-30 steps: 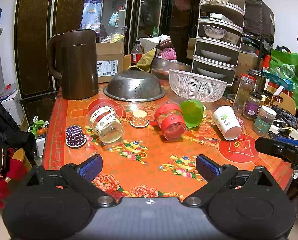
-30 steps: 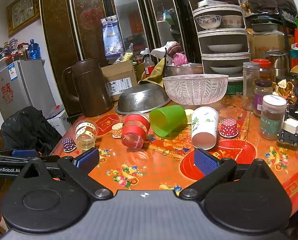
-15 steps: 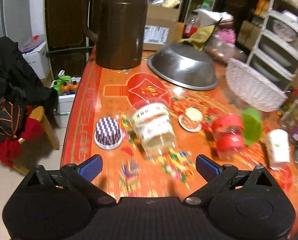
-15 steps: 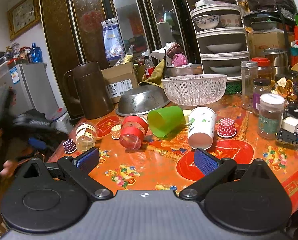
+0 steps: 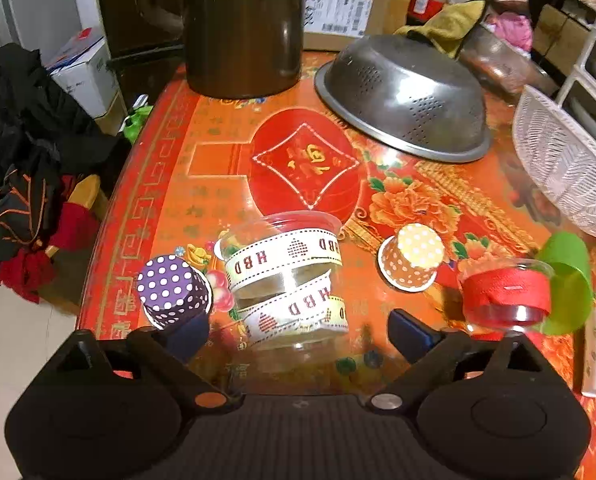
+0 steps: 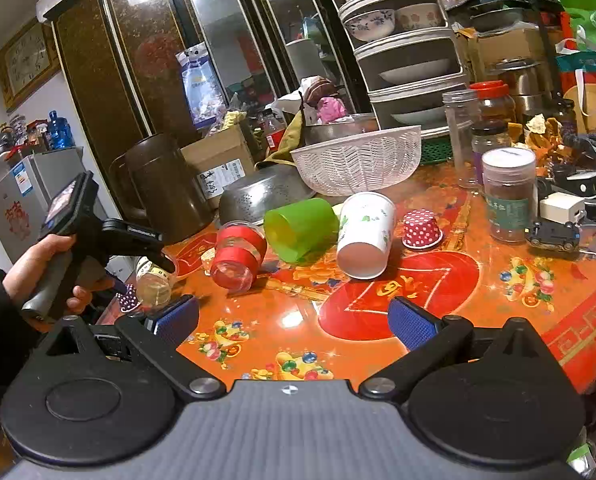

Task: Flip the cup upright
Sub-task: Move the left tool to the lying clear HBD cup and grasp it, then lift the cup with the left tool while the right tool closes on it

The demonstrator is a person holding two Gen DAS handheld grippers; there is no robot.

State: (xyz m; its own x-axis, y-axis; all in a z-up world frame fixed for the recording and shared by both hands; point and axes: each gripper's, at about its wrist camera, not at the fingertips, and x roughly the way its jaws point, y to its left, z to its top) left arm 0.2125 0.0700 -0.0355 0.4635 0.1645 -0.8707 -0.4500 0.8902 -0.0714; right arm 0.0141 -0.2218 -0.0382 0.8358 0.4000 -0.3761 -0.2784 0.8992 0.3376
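Jaws spread wide and empty, left gripper (image 5: 298, 330) frames light, slippery clear cup (image 5: 285, 280) at 12 o'clock; grasp its mid-wall.

Left claw (image 5: 298, 330) is held low with jaws spread wide, gripped by a hand (image 6: 37, 268); right claw (image 6: 293, 320) also gapes wide.
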